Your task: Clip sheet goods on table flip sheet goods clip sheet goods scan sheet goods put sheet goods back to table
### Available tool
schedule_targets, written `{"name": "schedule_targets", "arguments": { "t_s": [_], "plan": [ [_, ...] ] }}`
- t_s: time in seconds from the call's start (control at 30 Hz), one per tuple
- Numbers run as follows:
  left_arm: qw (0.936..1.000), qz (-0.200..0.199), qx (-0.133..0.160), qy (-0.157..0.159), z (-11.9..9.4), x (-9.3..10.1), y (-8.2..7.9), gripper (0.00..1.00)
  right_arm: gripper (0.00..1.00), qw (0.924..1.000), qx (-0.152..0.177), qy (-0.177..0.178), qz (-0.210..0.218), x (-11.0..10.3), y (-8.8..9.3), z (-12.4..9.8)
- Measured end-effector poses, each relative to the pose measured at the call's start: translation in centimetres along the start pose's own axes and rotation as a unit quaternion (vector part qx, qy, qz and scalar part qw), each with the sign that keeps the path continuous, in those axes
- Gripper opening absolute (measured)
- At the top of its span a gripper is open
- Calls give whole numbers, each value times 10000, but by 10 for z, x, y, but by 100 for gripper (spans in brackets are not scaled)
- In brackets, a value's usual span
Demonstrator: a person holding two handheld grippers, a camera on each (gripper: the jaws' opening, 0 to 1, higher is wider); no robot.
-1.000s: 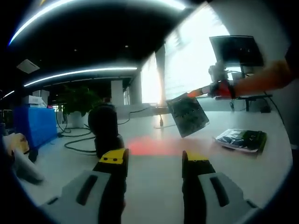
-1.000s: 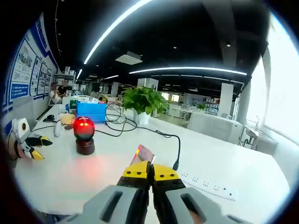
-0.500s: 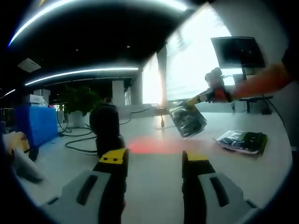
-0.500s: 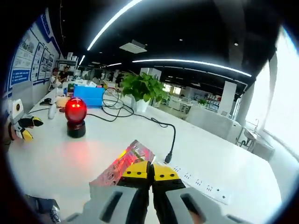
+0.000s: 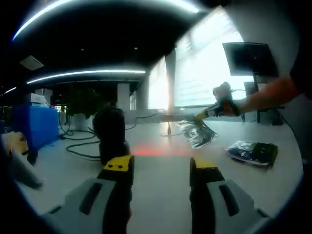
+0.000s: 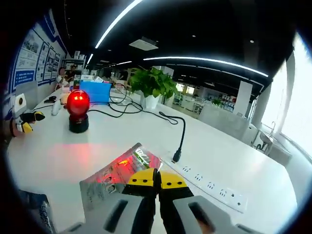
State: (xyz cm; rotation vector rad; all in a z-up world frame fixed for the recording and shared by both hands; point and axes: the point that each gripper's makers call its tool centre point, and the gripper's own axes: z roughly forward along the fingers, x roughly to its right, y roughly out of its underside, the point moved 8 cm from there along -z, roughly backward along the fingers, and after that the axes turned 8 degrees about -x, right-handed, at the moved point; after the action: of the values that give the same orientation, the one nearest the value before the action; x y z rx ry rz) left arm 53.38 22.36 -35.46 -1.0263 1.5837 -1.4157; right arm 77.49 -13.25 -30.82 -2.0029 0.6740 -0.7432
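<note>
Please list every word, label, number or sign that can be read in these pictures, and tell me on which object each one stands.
None can be read.
Wall posters: blue headings and print, too small.
Silver packet held in the right gripper: coloured print, blurred and lit red.
Dark packet on the table: print too blurred.
Packet at the lower left edge: letters cut off and blurred.
</note>
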Motion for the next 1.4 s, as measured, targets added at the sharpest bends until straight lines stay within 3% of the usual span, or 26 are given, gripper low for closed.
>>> {"name": "schedule_targets", "arguments": {
  "t_s": [0.3, 0.57, 0.83, 0.97, 1.2, 1.27, 1.4],
  "plan": [
    [9999, 138, 38, 34, 1, 7, -2, 42, 0, 10000, -30, -48, 20, 11, 11, 14],
    [9989, 323, 340, -20, -2, 3, -9, 47, 0, 9999, -89, -118, 18, 13, 18, 25],
    [9959, 627, 327, 563, 3, 21, -9, 50, 0, 9993, -284, -255, 6, 11, 24, 39],
    [9931, 688, -77, 943, 11, 30, 1, 50, 0, 9988, -395, -292, -42, 5, 24, 44],
    [9919, 661, -177, 1072, 10, 38, 3, 47, 0, 9982, -514, -317, 45, 3, 28, 42],
    [9933, -9, -65, 1151, 10, 39, 1, 47, 0, 9978, -560, -335, 73, 3, 30, 41],
    [9939, 219, -35, 1078, 10, 40, 0, 47, 0, 9977, -590, -337, 72, -3, 32, 42]
  ]
}}
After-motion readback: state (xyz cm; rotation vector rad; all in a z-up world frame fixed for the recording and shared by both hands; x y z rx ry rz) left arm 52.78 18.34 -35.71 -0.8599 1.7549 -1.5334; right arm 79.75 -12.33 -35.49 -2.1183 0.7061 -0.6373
